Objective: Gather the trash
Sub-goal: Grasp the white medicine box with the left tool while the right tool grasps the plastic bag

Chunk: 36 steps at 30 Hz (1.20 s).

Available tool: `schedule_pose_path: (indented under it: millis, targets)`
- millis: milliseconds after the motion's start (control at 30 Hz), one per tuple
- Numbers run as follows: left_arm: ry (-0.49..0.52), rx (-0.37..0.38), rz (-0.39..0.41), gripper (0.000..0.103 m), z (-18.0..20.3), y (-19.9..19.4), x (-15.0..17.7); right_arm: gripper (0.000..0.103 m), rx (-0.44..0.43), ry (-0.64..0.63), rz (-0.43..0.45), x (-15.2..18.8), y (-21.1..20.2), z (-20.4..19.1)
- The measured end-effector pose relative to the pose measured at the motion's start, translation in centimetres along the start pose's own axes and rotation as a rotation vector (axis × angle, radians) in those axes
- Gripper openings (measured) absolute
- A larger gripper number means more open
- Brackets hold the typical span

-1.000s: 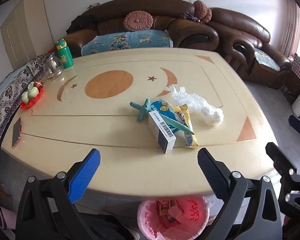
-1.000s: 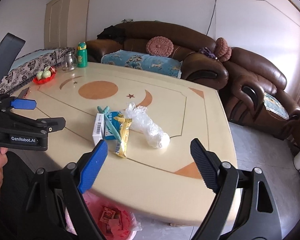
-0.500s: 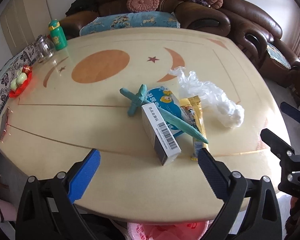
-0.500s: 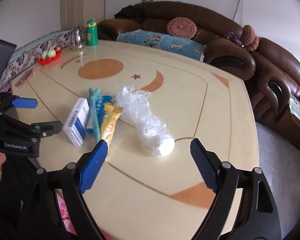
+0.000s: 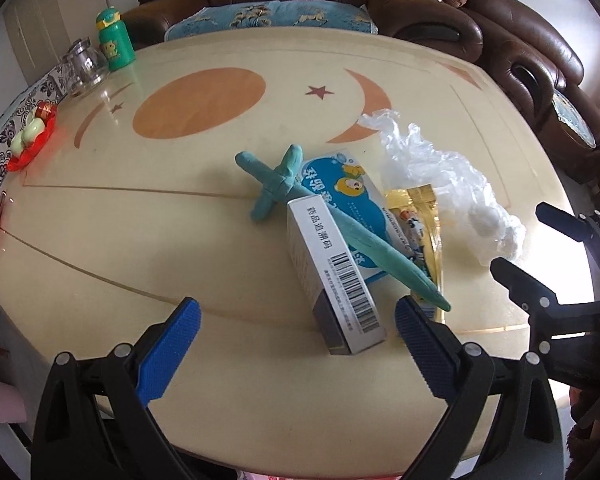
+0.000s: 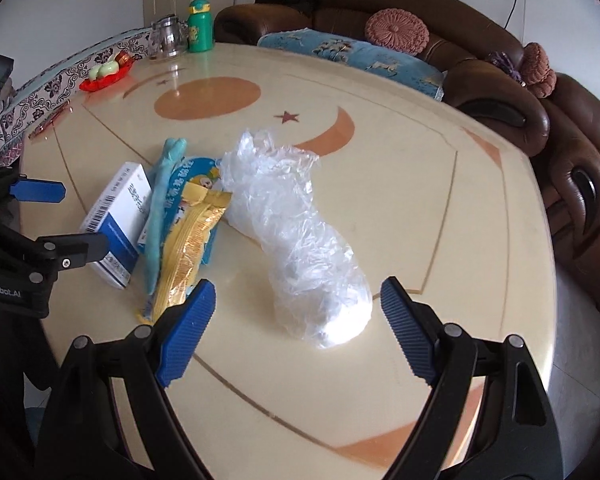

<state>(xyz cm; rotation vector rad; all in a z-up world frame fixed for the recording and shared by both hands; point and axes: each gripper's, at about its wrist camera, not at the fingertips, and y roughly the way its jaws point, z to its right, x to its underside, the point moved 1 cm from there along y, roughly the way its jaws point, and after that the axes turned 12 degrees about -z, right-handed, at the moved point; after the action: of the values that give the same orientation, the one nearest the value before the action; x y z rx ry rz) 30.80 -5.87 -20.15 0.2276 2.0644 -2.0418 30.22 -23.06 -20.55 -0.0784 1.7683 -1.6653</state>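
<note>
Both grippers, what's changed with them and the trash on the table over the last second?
Both have dropped toward the table and closed in on the pile: the left gripper now lines up on the white barcode box, the right gripper on the crumpled clear plastic bag. Both stayed open; nothing was grasped. The box, bag, teal toy sword, yellow wrapper and blue packet lie where they were.
</note>
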Motion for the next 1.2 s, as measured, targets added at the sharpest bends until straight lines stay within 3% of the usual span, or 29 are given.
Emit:
schedule_pose_path:
  millis: [267, 567, 867, 1000, 1100, 1200]
  targets:
    - [-0.015, 0.012, -0.015, 0.089, -0.4, 0.8, -0.6, 0.083, -0.037, -0.004, -0.026, -0.7, 1.8, 1.0]
    - [-0.029, 0.029, -0.042, 0.083, -0.7, 1.8, -1.0, 0.083, -0.012, -0.012, -0.036, -1.5, 3.1, 1.4]
    - [-0.031, 0.036, -0.071, 0.065, -0.8, 2.7, -1.3, 0.082, -0.006, -0.023, -0.057, -1.7, 4.6, 1.0]
    - [-0.024, 0.037, -0.075, 0.057, -0.7, 2.9, -1.4, 0.061, 0.026, -0.037, -0.069, -1.8, 5.0, 0.7]
    - [-0.024, 0.032, -0.074, 0.055, -0.8, 3.0, -1.4, 0.057, 0.028, -0.035, -0.067, -1.8, 5.1, 0.6]
    - [-0.018, 0.046, -0.069, 0.047, -0.8, 2.9, -1.4, 0.049, 0.035, -0.033, -0.059, -1.7, 5.1, 0.6]
